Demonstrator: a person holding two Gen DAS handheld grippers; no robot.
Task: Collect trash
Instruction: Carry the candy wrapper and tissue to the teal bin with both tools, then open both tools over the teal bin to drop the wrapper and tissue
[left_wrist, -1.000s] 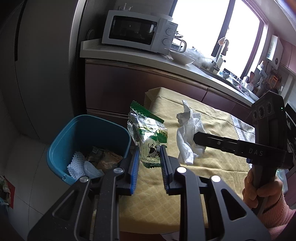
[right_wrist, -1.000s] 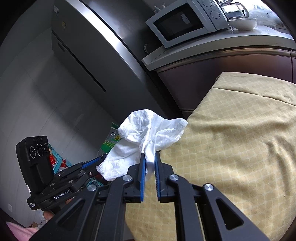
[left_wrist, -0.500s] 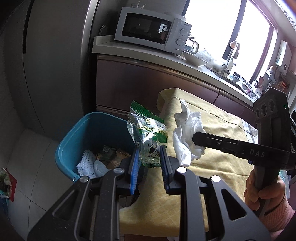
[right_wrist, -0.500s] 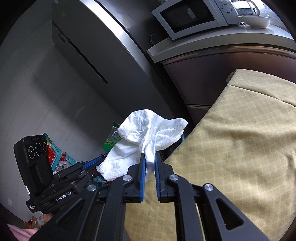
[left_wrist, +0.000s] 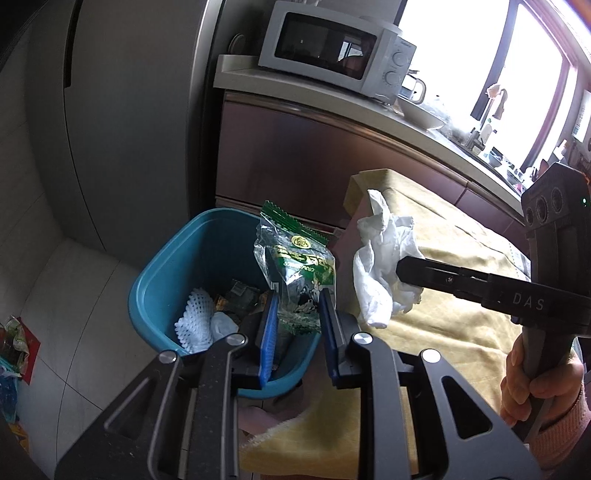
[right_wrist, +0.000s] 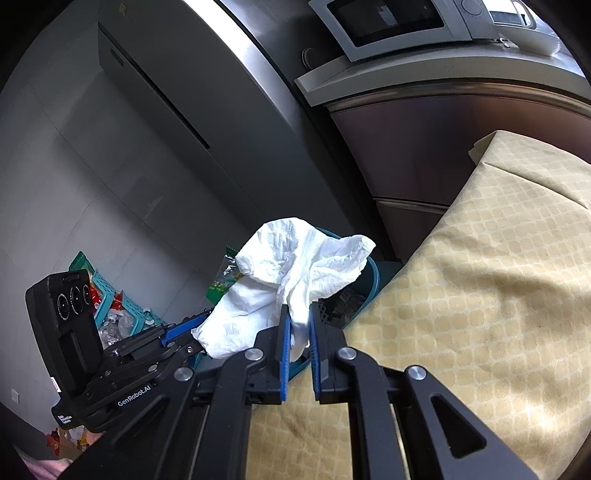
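Both jaws grip trash: left gripper (left_wrist: 297, 295) holds upright wrapper (left_wrist: 295, 266) over bin (left_wrist: 192, 254), right gripper (right_wrist: 297, 314) crumpled tissue (right_wrist: 291, 273).

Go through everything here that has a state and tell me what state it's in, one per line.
left gripper: shut on snack wrapper
snack wrapper: held above the bin
right gripper: shut on tissue
tissue: crumpled, held in the air
blue bin: open, partly filled with trash
microwave: door closed
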